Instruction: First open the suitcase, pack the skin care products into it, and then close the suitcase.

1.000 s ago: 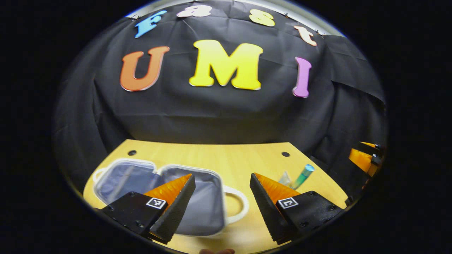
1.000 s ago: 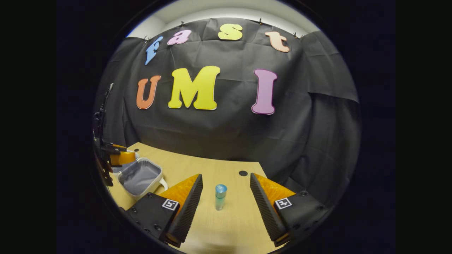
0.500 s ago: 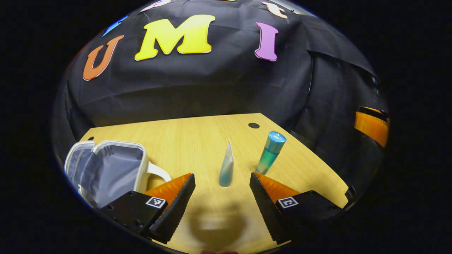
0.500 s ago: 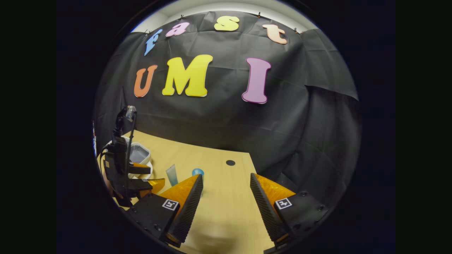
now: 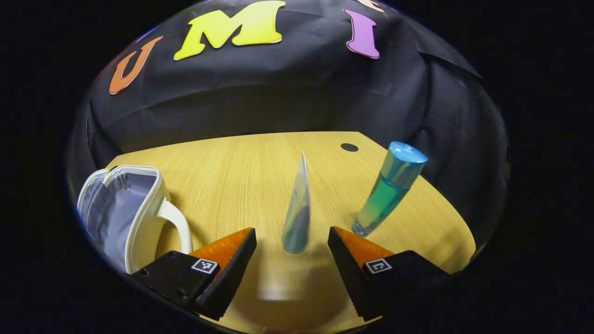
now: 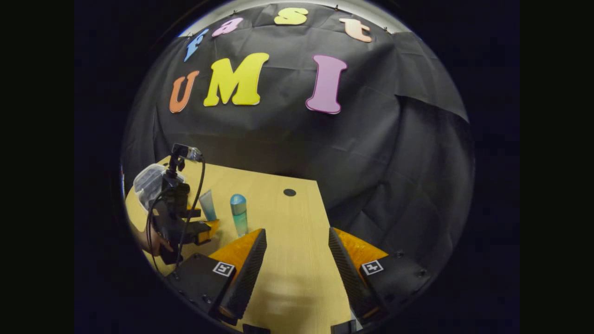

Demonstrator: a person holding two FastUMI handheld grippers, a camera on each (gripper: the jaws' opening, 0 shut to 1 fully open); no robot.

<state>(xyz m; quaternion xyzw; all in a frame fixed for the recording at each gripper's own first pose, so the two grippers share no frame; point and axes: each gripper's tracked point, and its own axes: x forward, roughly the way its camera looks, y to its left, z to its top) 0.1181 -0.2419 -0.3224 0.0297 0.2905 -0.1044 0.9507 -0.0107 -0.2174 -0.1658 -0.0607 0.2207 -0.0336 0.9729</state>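
A small white suitcase [image 5: 121, 204] lies open on the wooden table [image 5: 241, 171] at the left of the left gripper view, its grey lining showing. A pale blue tube [image 5: 297, 208] stands upright just ahead of my open left gripper [image 5: 292, 250], in line with the gap between the fingers. A blue-green bottle [image 5: 389, 188] with a blue cap stands to its right. In the right gripper view, my right gripper [image 6: 297, 253] is open over bare table, with the bottle [image 6: 239, 214], the tube [image 6: 208, 205], the left gripper [image 6: 203, 228] and the suitcase [image 6: 147, 181] off to its left.
A cable hole [image 5: 349, 147] sits near the table's far edge. The table's right edge [image 6: 332, 241] runs close beside my right gripper. A hand [image 6: 151, 241] holds the left gripper, whose camera mast and cable [image 6: 183, 157] rise above it.
My left gripper has moved in closer to the tube, which now looms larger between its fingers. My right gripper has drawn back to the right, away from the bottle.
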